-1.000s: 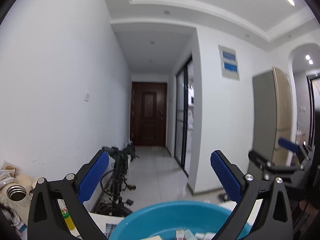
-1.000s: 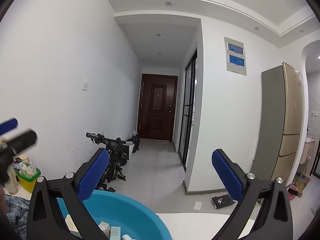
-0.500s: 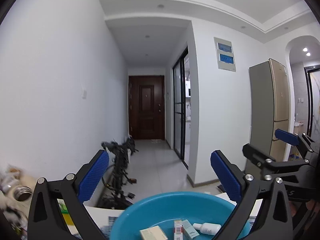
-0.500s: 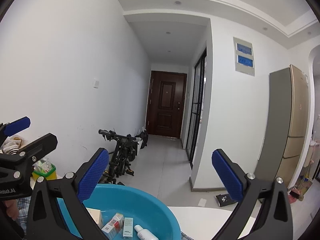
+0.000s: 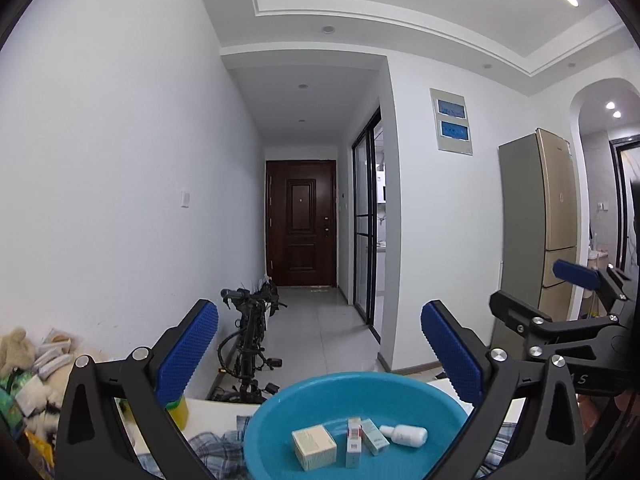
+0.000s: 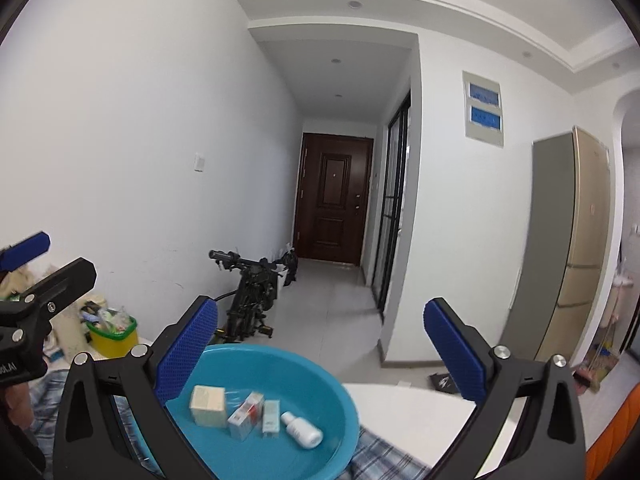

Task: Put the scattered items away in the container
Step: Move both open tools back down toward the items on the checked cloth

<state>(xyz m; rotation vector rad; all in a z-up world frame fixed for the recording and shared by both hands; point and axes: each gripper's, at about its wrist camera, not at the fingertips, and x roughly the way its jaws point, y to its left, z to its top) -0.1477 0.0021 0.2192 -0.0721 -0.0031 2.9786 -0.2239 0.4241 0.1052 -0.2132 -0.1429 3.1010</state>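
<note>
— Two grippers, both with jaws wide apart and nothing between the pads. Where does the basin sit relative to each?

— Left gripper [image 5: 318,356]: the blue basin [image 5: 280,420] lies just below and ahead, centred between its fingers. Right gripper [image 6: 320,354]: the same basin [image 6: 336,408] lies below and to the left, partly behind its left finger.

— Contents?

— Four items on the basin floor, side by side: a beige box [image 5: 314,449], a red-and-white carton [image 5: 353,442], a pale green carton [image 5: 375,437] and a white bottle [image 5: 404,435] lying on its side. The two cartons touch.

— Pose of the tools?

— Both are held level above the basin and aimed down the hallway. Each shows in the other's view, well apart.

— Surroundings?

— Basin rests on a plaid cloth [image 6: 394,458] over a white table [image 6: 416,404]. A yellow bin [image 6: 112,336] with clutter stands to the left, soft toys [image 5: 24,364] beyond it. A folded bike [image 6: 252,292] leans at the wall, a fridge [image 6: 576,248] stands right, a dark door [image 6: 334,200] closes the corridor.
</note>
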